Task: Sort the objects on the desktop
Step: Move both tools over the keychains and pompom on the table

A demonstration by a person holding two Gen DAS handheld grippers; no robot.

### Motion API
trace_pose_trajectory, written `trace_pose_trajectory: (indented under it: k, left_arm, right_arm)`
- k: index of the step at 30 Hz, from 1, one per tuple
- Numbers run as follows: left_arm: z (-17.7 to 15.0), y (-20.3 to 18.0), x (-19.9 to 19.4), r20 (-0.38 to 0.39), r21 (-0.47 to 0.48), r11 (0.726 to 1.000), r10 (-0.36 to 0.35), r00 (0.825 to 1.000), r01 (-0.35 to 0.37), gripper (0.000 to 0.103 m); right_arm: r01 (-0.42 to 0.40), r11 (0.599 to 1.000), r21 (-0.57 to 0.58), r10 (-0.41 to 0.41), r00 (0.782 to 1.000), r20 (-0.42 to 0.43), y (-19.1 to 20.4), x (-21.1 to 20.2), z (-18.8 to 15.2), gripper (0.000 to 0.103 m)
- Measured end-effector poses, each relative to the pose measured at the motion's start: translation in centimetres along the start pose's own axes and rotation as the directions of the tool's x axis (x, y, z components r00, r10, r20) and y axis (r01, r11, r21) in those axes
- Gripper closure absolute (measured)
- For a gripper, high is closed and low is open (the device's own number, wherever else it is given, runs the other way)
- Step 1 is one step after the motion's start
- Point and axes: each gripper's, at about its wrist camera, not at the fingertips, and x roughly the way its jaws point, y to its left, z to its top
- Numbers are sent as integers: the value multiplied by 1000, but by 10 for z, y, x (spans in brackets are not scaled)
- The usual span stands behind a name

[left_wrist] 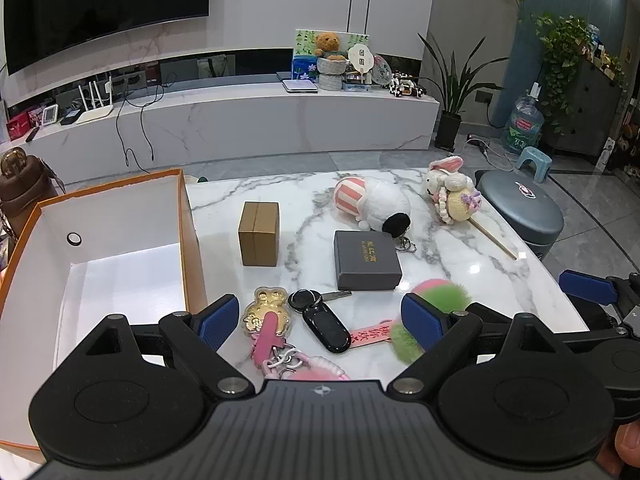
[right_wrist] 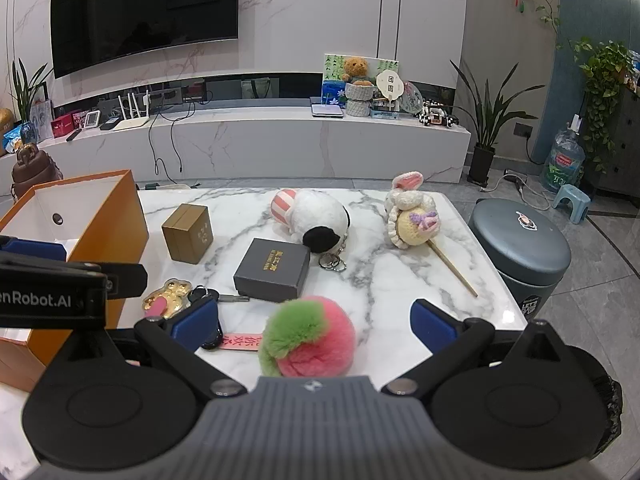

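Note:
On the marble table (left_wrist: 460, 256) lie a gold bear charm (left_wrist: 266, 312) with pink straps, a black car key (left_wrist: 324, 320), a dark grey gift box (left_wrist: 366, 260), a brown box (left_wrist: 259, 234), a white plush (left_wrist: 378, 202), a crochet bunny on a stick (left_wrist: 450, 192) and a pink-green pompom (right_wrist: 310, 336). My left gripper (left_wrist: 322, 320) hangs open above the key and charm, holding nothing. My right gripper (right_wrist: 314, 320) is open over the pompom, clear of it. An orange box (left_wrist: 120, 256), white inside, stands at the left.
A grey round stool (right_wrist: 520, 244) stands off the table's right edge. A brown bottle (right_wrist: 30, 168) sits behind the orange box. Beyond the table lie a floor gap, a long white TV bench (right_wrist: 280, 136) with clutter, potted plants and a water jug.

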Motion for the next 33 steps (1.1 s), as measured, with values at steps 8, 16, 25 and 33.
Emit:
trace_pose_trajectory:
  k: [8, 16, 25, 33]
  left_arm:
    - [0, 1, 1, -11, -14, 1000, -12, 1000, 12, 0]
    - [15, 12, -9, 35, 56, 998, 36, 999, -38, 0]
    - [-1, -8, 5, -45, 104, 992, -65, 997, 69, 0]
    - [-34, -27, 32, -143, 127, 990, -44, 989, 63, 0]
  right_arm:
    - [-4, 1000, -4, 4, 1000, -1, 0, 1, -1, 1]
    - [23, 1000, 19, -23, 1000, 14, -16, 5, 7, 1]
    - [70, 996, 49, -71, 997, 22, -44, 32, 26, 1]
    - [1, 995, 96, 2, 999, -35, -56, 56, 25, 1]
